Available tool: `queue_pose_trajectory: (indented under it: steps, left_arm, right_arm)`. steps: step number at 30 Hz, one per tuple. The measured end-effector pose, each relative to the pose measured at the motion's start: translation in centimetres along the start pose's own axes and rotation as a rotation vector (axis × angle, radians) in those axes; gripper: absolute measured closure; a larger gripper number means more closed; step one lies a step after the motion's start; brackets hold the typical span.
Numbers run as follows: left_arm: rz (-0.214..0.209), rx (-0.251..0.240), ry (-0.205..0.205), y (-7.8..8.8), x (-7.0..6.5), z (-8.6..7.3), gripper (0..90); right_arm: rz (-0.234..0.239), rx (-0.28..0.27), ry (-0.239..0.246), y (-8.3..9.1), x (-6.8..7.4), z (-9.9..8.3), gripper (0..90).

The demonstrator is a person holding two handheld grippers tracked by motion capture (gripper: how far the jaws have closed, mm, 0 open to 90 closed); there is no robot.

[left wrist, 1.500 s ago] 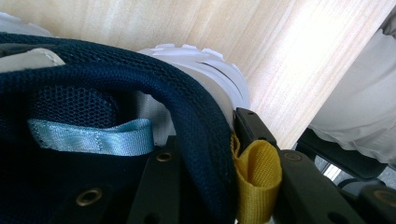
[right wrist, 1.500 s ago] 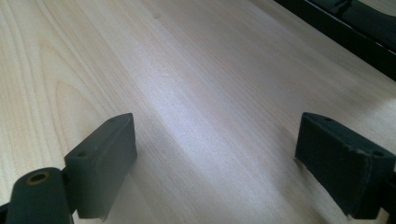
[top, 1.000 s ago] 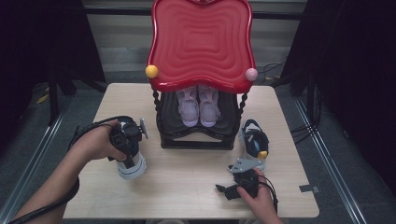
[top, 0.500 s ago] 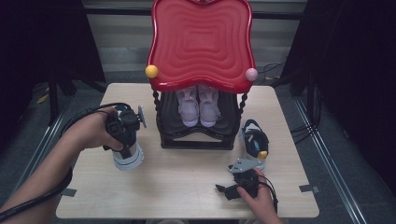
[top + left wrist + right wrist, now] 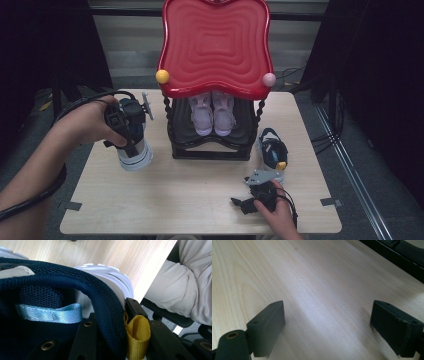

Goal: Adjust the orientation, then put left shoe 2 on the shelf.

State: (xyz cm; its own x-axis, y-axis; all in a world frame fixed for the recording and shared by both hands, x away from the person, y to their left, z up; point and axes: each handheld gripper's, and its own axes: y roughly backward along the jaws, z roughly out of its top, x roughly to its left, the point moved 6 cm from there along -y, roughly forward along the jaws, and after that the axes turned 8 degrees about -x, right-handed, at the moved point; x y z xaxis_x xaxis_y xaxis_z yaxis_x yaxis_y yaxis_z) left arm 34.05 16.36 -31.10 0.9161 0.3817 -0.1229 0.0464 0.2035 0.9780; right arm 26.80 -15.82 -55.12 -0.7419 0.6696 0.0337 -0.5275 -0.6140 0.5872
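My left gripper (image 5: 127,134) is shut on the heel collar of a navy mesh shoe (image 5: 134,154) with a white sole, held off the table left of the stand. In the left gripper view the collar (image 5: 75,282) and a yellow pull tab (image 5: 137,335) sit between the black fingers (image 5: 160,337). A matching navy shoe (image 5: 272,152) lies on the table right of the stand. My right gripper (image 5: 242,204) rests near the front edge, open, with bare wood between its jaws (image 5: 327,325).
A black stand (image 5: 210,149) with a wavy red top (image 5: 215,45) stands at the table's back middle. A pair of pink-white shoes (image 5: 212,112) sits on its lower shelf. Wooden table (image 5: 190,195); the person's trouser leg (image 5: 185,290) is past its edge.
My left hand has lifted the navy shoe up off the table and slightly toward the back. The right gripper has stayed where it was.
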Motion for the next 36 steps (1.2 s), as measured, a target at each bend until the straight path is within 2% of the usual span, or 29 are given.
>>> queue_pose_trajectory:
  steps: [8,16,20,22,27,36]
  left_arm:
    - [0.008,0.011,-0.016,2.0,0.0,0.3,72.0]
    - [0.031,-0.007,-0.017,4.3,-0.2,1.1,72.0]
    - [0.038,-0.007,-0.019,5.0,-0.2,1.6,71.9]
    - [0.042,0.005,-0.034,5.3,-0.2,1.7,71.9]
    - [0.053,-0.007,-0.035,6.1,-0.5,2.2,71.9]
    - [0.099,-0.014,-0.056,8.4,-0.8,3.1,71.8]
  right_arm:
    - [0.000,0.000,0.001,0.0,0.0,0.0,11.6]
    - [0.000,-0.001,0.003,0.0,0.0,0.0,11.6]
    - [0.000,-0.001,0.002,0.0,0.0,0.0,11.6]
    - [0.000,-0.001,0.002,0.0,0.0,0.0,11.6]
    - [0.000,-0.001,0.002,0.0,0.0,0.0,11.6]
    - [0.000,-0.003,0.002,0.0,0.0,0.0,11.6]
